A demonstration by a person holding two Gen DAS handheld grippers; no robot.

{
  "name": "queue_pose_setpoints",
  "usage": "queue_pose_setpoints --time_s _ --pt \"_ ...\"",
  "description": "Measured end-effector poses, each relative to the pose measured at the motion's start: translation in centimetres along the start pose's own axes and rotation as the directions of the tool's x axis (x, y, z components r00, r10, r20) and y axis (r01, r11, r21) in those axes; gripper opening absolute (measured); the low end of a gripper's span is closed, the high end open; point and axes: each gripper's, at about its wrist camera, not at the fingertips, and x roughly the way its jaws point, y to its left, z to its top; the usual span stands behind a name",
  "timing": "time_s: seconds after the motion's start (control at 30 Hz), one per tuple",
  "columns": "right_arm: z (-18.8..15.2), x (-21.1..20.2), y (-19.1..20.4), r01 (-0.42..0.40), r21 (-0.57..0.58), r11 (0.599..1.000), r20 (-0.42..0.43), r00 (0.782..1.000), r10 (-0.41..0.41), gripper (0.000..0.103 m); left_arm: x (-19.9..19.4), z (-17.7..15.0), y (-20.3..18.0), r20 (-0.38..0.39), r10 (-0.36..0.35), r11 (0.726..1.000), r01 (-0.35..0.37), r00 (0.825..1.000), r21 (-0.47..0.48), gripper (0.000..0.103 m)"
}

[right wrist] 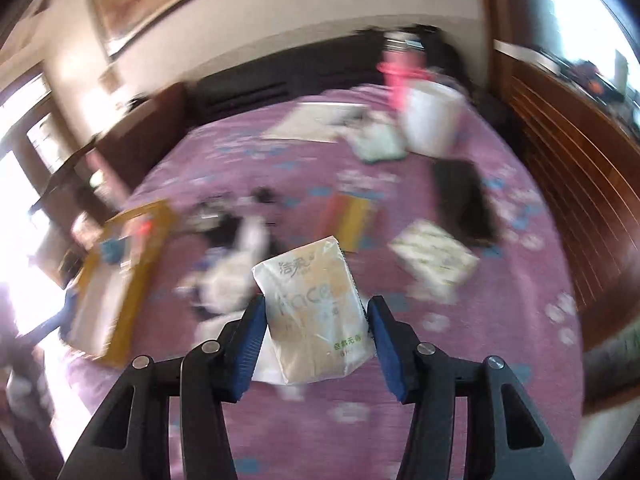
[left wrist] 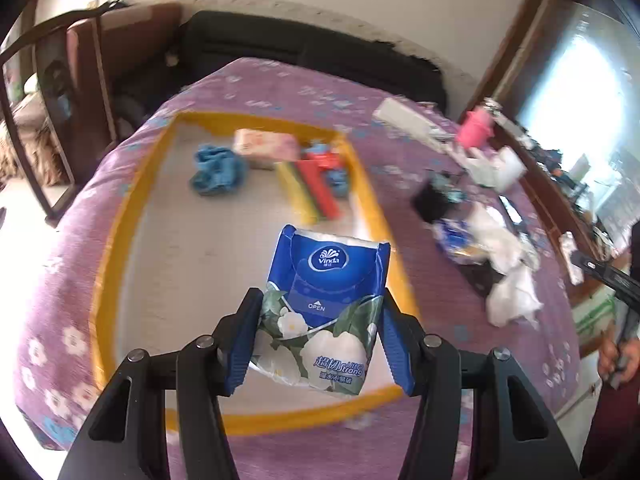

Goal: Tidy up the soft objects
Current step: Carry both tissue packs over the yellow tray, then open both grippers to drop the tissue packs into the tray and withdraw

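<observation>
Two tissue packs are held: my left claw [left wrist: 318, 344] grips the blue Vinda pack [left wrist: 324, 300] above the yellow-rimmed tray [left wrist: 120, 248]; my right claw [right wrist: 316, 340] clamps the beige pack [right wrist: 316, 320] over the bed [right wrist: 500, 360].

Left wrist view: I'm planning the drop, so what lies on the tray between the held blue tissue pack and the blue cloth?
Nothing: the left wrist view shows bare tray floor between the blue tissue pack and the blue cloth.

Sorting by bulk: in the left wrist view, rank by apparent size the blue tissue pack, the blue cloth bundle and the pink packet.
1. Blue tissue pack, though it is nearest the camera, so unsure.
2. Blue cloth bundle and pink packet look alike; both blurred.
</observation>
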Motion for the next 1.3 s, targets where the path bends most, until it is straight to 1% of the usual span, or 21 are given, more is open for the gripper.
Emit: queue_pose_setpoints --time_s 0.07,0.17,0.27,0.4,0.5,0.57,0.63,0.7,0.73,0.77,0.8,0.83,0.87,0.97,1.03,1.1,1.17,1.2,1.23,1.3 --pt "0.7 1.4 3.9 -0.065 -0.056 0.996 -0.025 0.998 0.063 0.056 0.8 0.9 1.7 -0.026 0.021 0.999 -0.022 0.999 -0.032 0.056" --pt "1.4 3.8 8.8 -0.121 -0.124 0.985 -0.060 0.992 0.115 0.056 2.3 2.5 3.8 -0.069 0.051 0.996 -0.055 0.996 -0.065 0.056" --pt "1.8 6.2 14.1 -0.184 -0.187 0.965 -0.107 0.980 0.166 0.056 4.4 4.0 5.6 -0.124 0.061 0.992 -0.074 0.990 -0.104 0.056" --pt "2.1 10.1 20.1 -0.245 -0.245 0.938 -0.180 0.962 0.204 0.056 7.4 6.0 7.5 -0.183 0.078 0.983 -0.106 0.980 -0.151 0.056" --pt "2.0 12.8 23.2 -0.275 -0.260 0.926 -0.231 0.949 0.217 0.056 9.1 7.5 8.5 -0.187 0.083 0.979 -0.115 0.979 -0.171 0.056" --pt "2.2 14.3 24.7 -0.276 -0.270 0.922 -0.246 0.946 0.211 0.056 10.1 8.4 8.7 -0.181 0.112 0.977 -0.141 0.977 -0.160 0.056" --pt "2.5 16.0 26.1 -0.278 -0.276 0.920 -0.264 0.942 0.206 0.056 10.9 9.2 9.0 -0.159 0.120 0.977 -0.146 0.980 -0.157 0.056" --pt "2.9 17.9 27.4 -0.284 -0.268 0.921 -0.289 0.935 0.205 0.057 11.2 9.6 9.3 -0.143 0.097 0.977 -0.122 0.985 -0.176 0.058" --pt "3.0 18.6 27.8 -0.284 -0.265 0.921 -0.297 0.933 0.202 0.057 11.2 9.7 9.6 -0.146 0.067 0.974 -0.097 0.987 -0.203 0.059" --pt "3.1 19.4 28.5 -0.283 -0.265 0.922 -0.305 0.931 0.199 0.057 11.0 9.7 10.0 -0.144 0.022 0.969 -0.057 0.989 -0.240 0.061" --pt "3.3 20.3 29.0 -0.281 -0.266 0.922 -0.314 0.930 0.193 0.057 10.6 9.5 10.3 -0.134 -0.014 0.963 -0.023 0.991 -0.269 0.062" --pt "3.3 20.8 29.3 -0.280 -0.267 0.922 -0.320 0.928 0.190 0.057 9.7 9.4 10.4 -0.115 -0.034 0.959 0.000 0.993 -0.283 0.062" --pt "3.4 21.3 29.7 -0.281 -0.266 0.922 -0.325 0.927 0.189 0.057 8.9 9.2 10.3 -0.098 -0.031 0.961 0.002 0.995 -0.278 0.063" --pt "3.7 22.9 30.3 -0.285 -0.262 0.922 -0.340 0.922 0.188 0.057 4.9 8.4 10.0 0.000 0.008 0.969 -0.008 1.000 -0.246 0.072" --pt "3.9 24.0 30.7 -0.277 -0.258 0.925 -0.343 0.922 0.181 0.058 2.5 7.7 10.2 0.063 0.022 0.969 -0.006 0.998 -0.246 0.076" --pt "4.3 25.0 30.8 -0.270 -0.239 0.933 -0.331 0.926 0.183 0.059 0.7 7.2 10.5 0.108 0.032 0.966 -0.003 0.994 -0.257 0.080" --pt "4.7 25.3 30.7 -0.275 -0.205 0.939 -0.322 0.925 0.201 0.068 -0.8 6.6 10.7 0.148 0.051 0.964 -0.010 0.988 -0.265 0.081" --pt "4.9 25.2 30.5 -0.278 -0.189 0.942 -0.315 0.926 0.210 0.075 -1.5 6.3 10.7 0.162 0.056 0.963 -0.011 0.985 -0.269 0.081" --pt "5.1 24.9 30.3 -0.285 -0.174 0.943 -0.304 0.926 0.223 0.078 -2.1 5.8 10.6 0.177 0.059 0.962 -0.008 0.982 -0.273 0.081" --pt "5.5 23.7 29.8 -0.296 -0.163 0.941 -0.279 0.929 0.244 0.078 -2.7 5.3 10.3 0.192 0.059 0.963 -0.004 0.980 -0.271 0.081"
